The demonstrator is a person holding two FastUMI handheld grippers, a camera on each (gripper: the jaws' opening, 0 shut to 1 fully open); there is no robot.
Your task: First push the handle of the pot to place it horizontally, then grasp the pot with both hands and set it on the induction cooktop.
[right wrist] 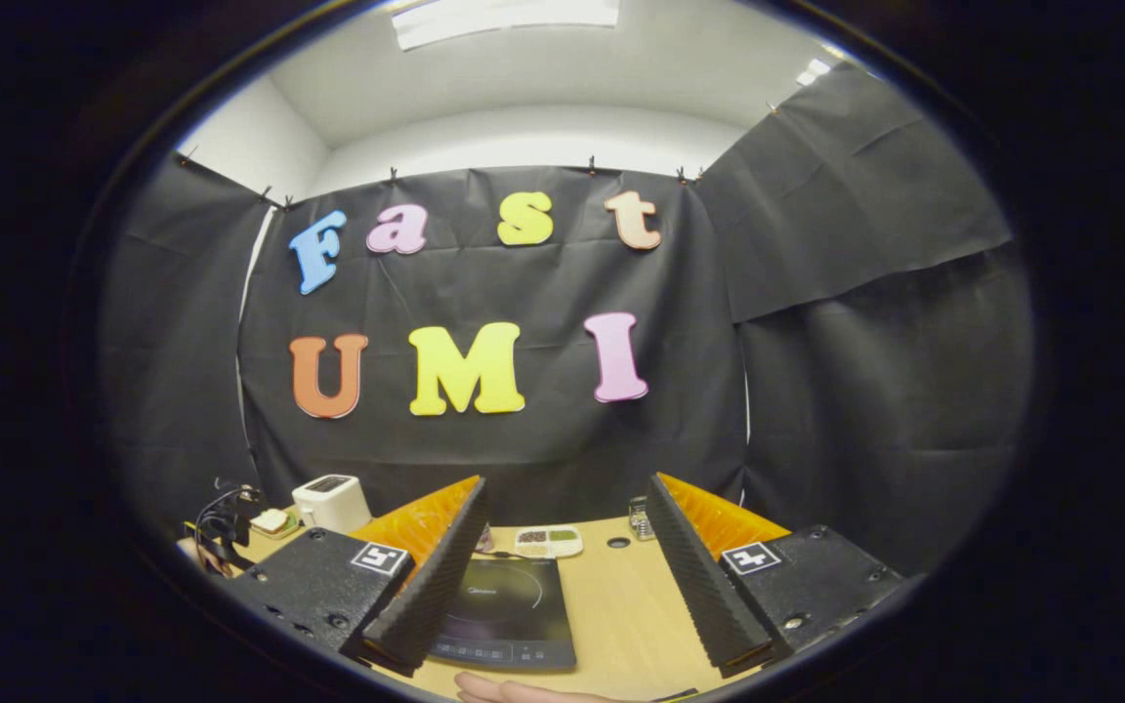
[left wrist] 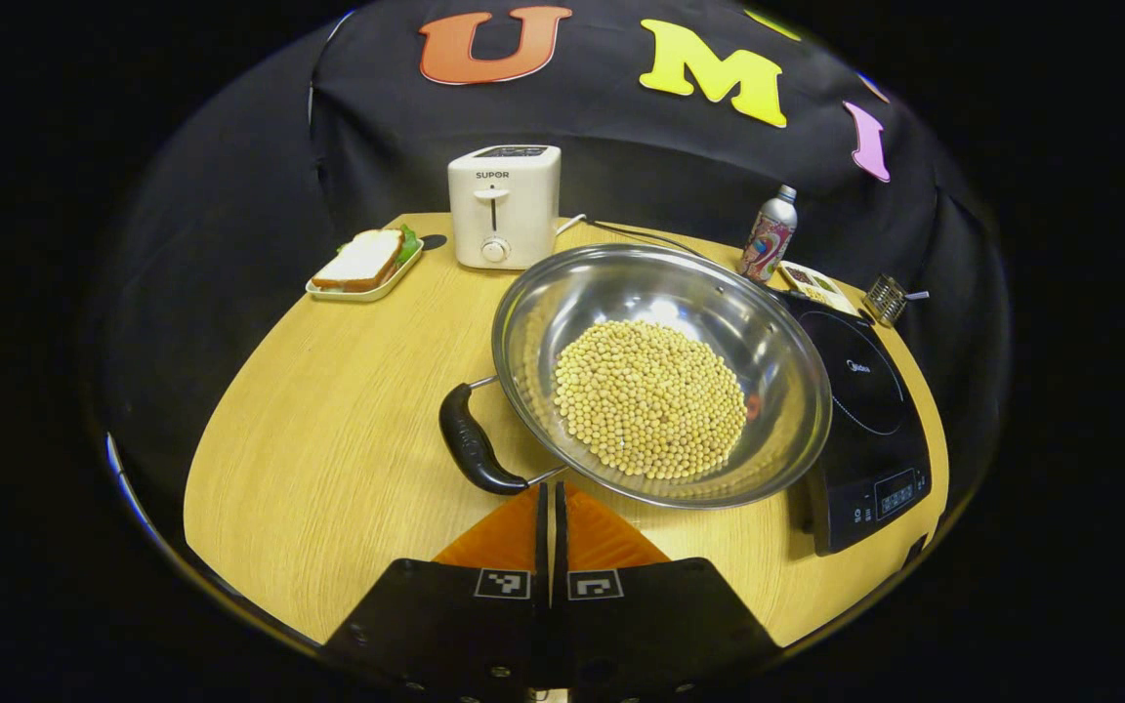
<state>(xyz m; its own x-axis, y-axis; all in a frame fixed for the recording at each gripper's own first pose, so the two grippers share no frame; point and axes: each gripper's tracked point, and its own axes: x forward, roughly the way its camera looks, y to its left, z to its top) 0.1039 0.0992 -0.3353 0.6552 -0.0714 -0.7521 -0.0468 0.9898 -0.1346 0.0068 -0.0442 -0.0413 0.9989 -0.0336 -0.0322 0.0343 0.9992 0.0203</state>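
Left gripper view: left tool (left wrist: 553,493) low at the near edge of the tabletop (left wrist: 328,469), fingers pressed together with nothing between them, tips just short of the rim of the pot (left wrist: 660,376). Pot straight ahead of the tool, wide, shiny, holding a heap of pale beans (left wrist: 648,395); its black handle (left wrist: 473,444) ahead and slightly left of the tips, close by, slanting. Induction cooktop (left wrist: 865,430) ahead to the right, partly tucked under the pot's far side. Farther ahead and left, a white toaster (left wrist: 505,205) and a sandwich on a small tray (left wrist: 365,264); ahead and right, a bottle (left wrist: 769,236). Right gripper view: right tool (right wrist: 562,576) raised and tilted up toward the booth wall, fingers spread wide apart, gripping nothing. Induction cooktop (right wrist: 509,610) below, between the fingers, nearer the left one. Small divided dish (right wrist: 548,540) beyond it. Toaster (right wrist: 331,501) far off to the left.
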